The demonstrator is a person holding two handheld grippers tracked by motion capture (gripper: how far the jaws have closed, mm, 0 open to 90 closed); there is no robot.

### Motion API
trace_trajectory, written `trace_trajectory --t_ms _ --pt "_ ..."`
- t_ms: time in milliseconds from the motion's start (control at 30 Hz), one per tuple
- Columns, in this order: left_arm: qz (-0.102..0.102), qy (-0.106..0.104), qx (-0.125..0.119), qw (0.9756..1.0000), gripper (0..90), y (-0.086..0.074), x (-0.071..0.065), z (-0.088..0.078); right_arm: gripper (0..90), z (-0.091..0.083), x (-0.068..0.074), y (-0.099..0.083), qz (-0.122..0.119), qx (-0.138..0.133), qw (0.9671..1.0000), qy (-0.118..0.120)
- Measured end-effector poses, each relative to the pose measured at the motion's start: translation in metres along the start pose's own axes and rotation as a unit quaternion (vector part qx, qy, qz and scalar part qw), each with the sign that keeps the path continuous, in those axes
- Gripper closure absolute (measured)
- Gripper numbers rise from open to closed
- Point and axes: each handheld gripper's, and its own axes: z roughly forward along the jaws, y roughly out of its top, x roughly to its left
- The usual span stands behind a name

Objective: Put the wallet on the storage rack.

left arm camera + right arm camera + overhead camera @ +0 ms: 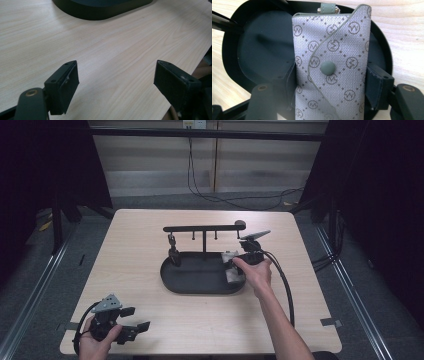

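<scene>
Your pouch (332,62) is silver-grey with a dark monogram-and-dot lattice and green snap; tray (257,50) black, surface (112,50) pale woodgrain.

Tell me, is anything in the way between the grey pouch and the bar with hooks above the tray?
Nothing visible blocks it. The right hand-held gripper clamps the grey patterned snap-button pouch over the black oval tray; the black hook bar stands just behind, with open space between.

- Even overhead light brightens the table (150,320); surroundings fall dark.
- Shadows stay soft and faint.
- The tray (100,12) looks slightly blurred in the left gripper view.
</scene>
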Motion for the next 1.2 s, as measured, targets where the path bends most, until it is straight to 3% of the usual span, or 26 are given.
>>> trace_trajectory --t_ms 433,867,967,1033,1200 --pt "-0.001 0.001 -0.007 1.0000 19.9 0.000 0.000 -0.001 33.6 0.012 0.002 -0.001 0.000 0.022 0.9997 -0.012" --pt "-0.002 0.001 -0.007 1.0000 19.9 0.000 0.000 -0.001 31.9 0.019 0.001 -0.003 -0.010 0.024 0.9995 -0.017" --pt "-0.002 0.001 -0.005 1.0000 19.9 0.000 0.000 -0.001 36.2 0.017 -0.001 -0.003 -0.007 0.021 0.9996 -0.016" --pt "-0.001 -0.002 -0.001 1.0000 19.9 0.000 0.000 0.000 37.5 0.015 0.001 -0.002 -0.019 0.022 0.9992 -0.026" --pt "0.001 -0.001 -0.002 1.0000 19.9 0.000 0.000 0.000 36.9 0.010 0.000 -0.003 -0.027 0.015 0.9990 -0.032"
